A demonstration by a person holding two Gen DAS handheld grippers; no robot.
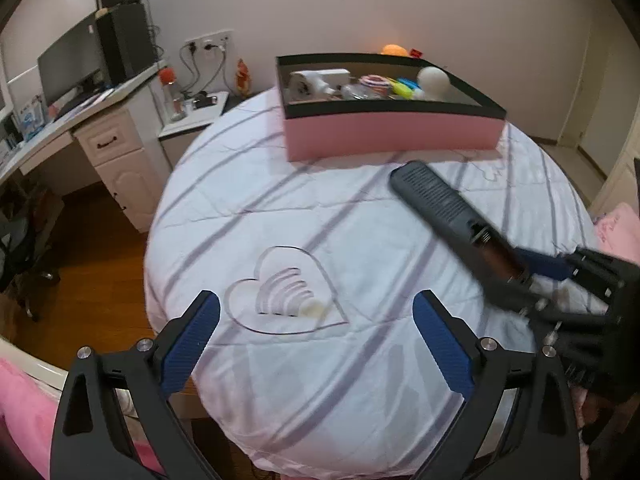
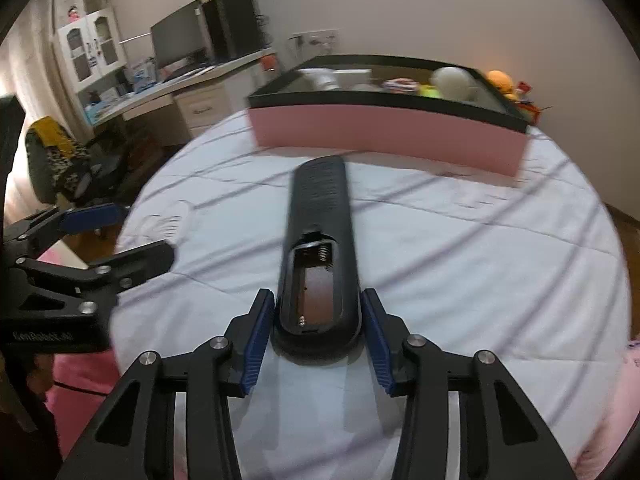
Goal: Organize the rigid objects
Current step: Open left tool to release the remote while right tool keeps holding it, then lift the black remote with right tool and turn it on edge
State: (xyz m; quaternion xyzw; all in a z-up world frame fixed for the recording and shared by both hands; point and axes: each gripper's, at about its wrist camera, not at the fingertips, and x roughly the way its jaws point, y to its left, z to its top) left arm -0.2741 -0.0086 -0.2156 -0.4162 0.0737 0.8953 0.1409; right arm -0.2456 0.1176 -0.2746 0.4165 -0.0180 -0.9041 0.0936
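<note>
A black remote control (image 2: 318, 248) with its battery bay open and facing up is held by its near end in my right gripper (image 2: 318, 320), above the white quilted round table (image 2: 480, 260). It also shows in the left wrist view (image 1: 444, 204), pointing toward the pink box. The pink box with a black rim (image 1: 392, 132) stands at the table's far side and holds several small items, among them a white ball (image 1: 434, 80). The box also shows in the right wrist view (image 2: 384, 136). My left gripper (image 1: 316, 320) is open and empty over the heart-shaped stitching (image 1: 280, 292).
A white desk with a monitor (image 1: 68, 68) and drawers stands at the left. A low side table (image 1: 196, 112) sits by the wall sockets. An office chair (image 2: 60, 156) is on the wooden floor at the left. Pink bedding (image 2: 80, 380) lies near the table's near edge.
</note>
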